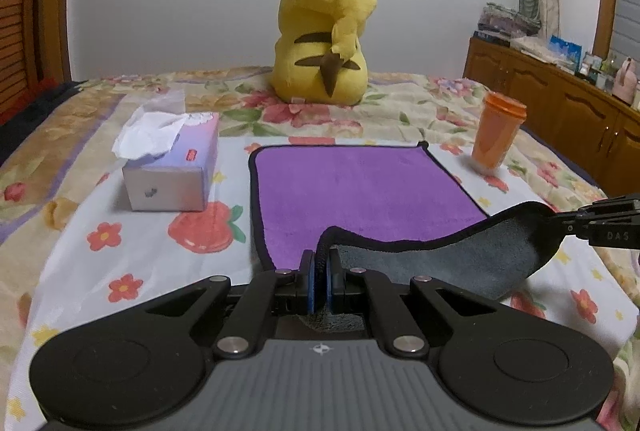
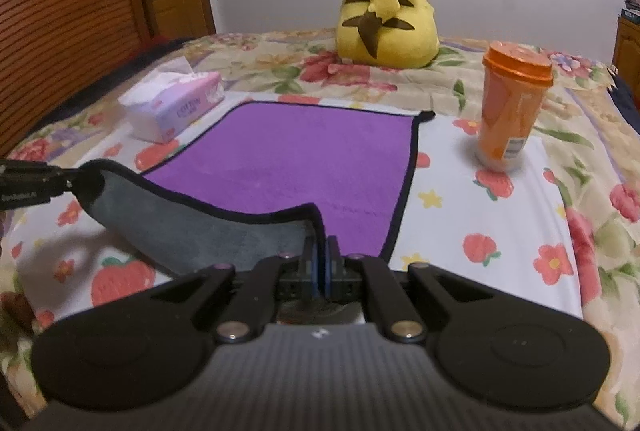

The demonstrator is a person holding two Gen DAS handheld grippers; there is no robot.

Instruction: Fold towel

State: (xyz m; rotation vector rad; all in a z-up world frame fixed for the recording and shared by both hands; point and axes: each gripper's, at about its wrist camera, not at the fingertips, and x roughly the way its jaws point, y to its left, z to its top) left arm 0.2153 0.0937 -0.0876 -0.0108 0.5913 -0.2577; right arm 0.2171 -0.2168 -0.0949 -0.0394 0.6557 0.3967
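A purple towel point(image 1: 352, 191) with a black hem and a grey underside lies on the flowered bed; it also shows in the right wrist view point(image 2: 288, 159). My left gripper point(image 1: 320, 263) is shut on the towel's near left corner. My right gripper point(image 2: 320, 251) is shut on the near right corner. The near edge is lifted off the bed between them, grey side point(image 1: 460, 263) facing me. The right gripper shows at the right edge of the left wrist view point(image 1: 560, 221), and the left gripper at the left edge of the right wrist view point(image 2: 72, 177).
A tissue box point(image 1: 172, 167) stands left of the towel. An orange lidded cup point(image 1: 498, 131) stands to its right. A yellow plush toy point(image 1: 324, 31) sits behind. A wooden cabinet point(image 1: 560, 103) runs along the right of the bed.
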